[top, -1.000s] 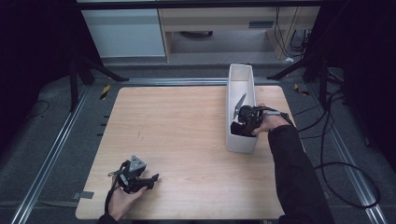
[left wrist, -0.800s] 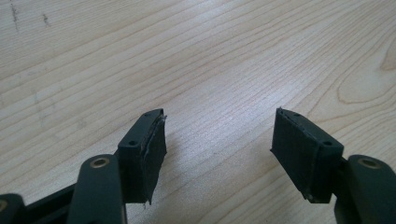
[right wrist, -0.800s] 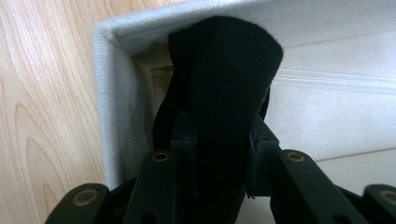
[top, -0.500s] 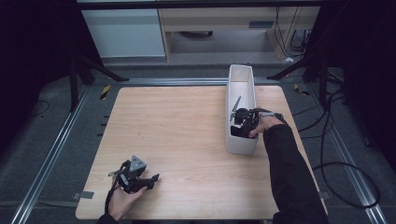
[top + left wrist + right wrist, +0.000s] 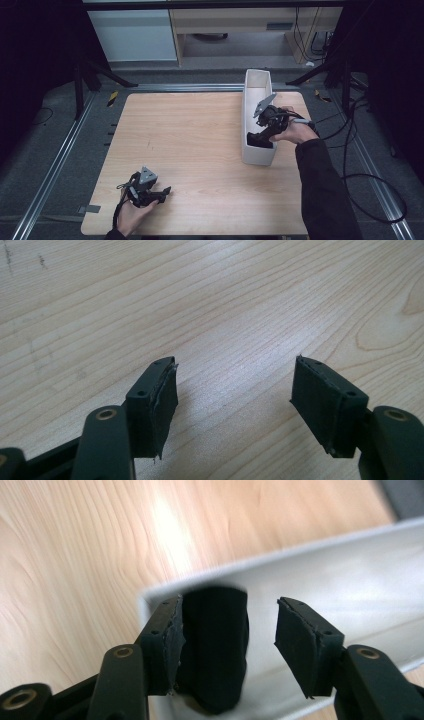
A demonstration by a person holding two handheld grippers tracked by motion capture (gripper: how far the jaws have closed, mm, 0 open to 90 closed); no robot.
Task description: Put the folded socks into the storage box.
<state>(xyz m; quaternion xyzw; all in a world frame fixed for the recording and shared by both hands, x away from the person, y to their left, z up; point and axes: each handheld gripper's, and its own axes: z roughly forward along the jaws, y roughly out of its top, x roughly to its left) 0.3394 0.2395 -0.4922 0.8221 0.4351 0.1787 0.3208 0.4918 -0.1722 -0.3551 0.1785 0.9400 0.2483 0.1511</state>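
Two grippers in play, one working. Right gripper (image 5: 260, 136) dips into the near end of the white bin (image 5: 248, 105); its jaws stand spread, with a dark rounded object (image 5: 215, 655) sitting between them, touching the left pad (image 5: 162, 650) and apart from the other pad. Object is black, soft-looking, blurred; cannot tell what it is exactly. It stands inside the bin, against the bin's near end wall, seen as a dark patch (image 5: 256, 141) in the high view.

Left gripper (image 5: 159, 194) rests low on the wooden table (image 5: 190, 140), well apart from the bin, jaws spread with nothing between them, bare wood grain ahead (image 5: 235, 330).

Judged step: either placing into or picking from the bin; cannot tell which.

To do it well:
- if releasing, keep jaws wide and lift straight up out of the bin so the left pad doesn't drag the object along
- if grasping, centre the object between the pads before closing, since it sits off to one side
- stay off the bin's end wall; a nudge could slide or tip the narrow bin
- left gripper stays parked, away from the bin
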